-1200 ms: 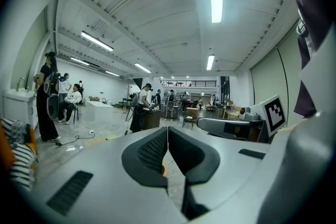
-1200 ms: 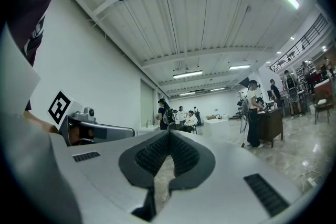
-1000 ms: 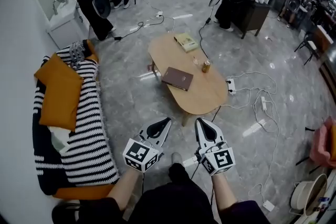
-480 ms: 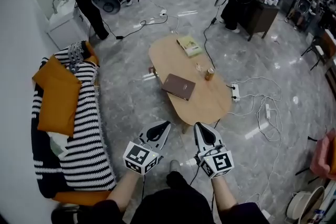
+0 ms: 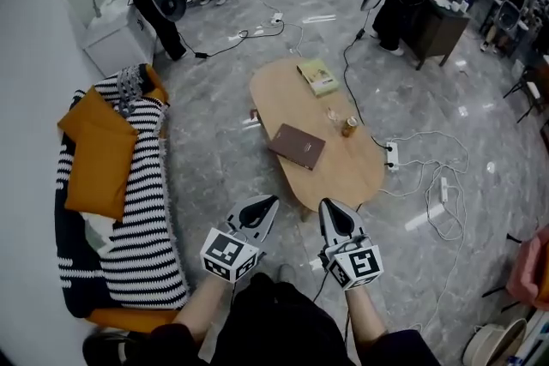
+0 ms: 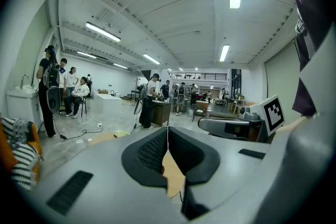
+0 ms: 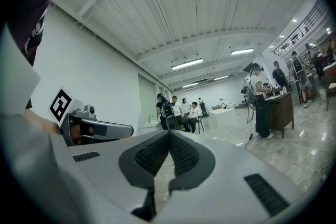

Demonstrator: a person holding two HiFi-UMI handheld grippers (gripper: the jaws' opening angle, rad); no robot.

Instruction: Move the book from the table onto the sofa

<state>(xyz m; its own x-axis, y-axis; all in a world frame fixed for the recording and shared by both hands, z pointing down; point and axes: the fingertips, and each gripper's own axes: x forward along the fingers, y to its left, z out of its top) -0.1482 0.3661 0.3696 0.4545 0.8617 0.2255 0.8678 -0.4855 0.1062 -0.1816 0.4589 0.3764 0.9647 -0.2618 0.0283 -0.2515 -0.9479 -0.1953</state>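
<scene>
A dark brown book (image 5: 297,145) lies flat near the front of the oval wooden table (image 5: 356,171). A yellow-green book (image 5: 318,76) lies at the table's far end. The striped sofa (image 5: 133,210) with an orange cushion (image 5: 96,154) stands at the left. My left gripper (image 5: 271,202) and right gripper (image 5: 327,206) hang side by side in front of me, short of the table's near end. Both are shut with nothing between the jaws. The gripper views show the left gripper (image 6: 167,128) and the right gripper (image 7: 169,134) with tips touching, pointing across the room.
A can (image 5: 349,127) and a small glass (image 5: 331,113) stand on the table right of the brown book. Cables and a power strip (image 5: 392,155) trail over the floor at the right. Several people stand and sit at the far side of the room.
I have walked closer to the table; it and the brown book have drawn nearer and shifted slightly right in the head view. Both grippers stay shut, side by side.
</scene>
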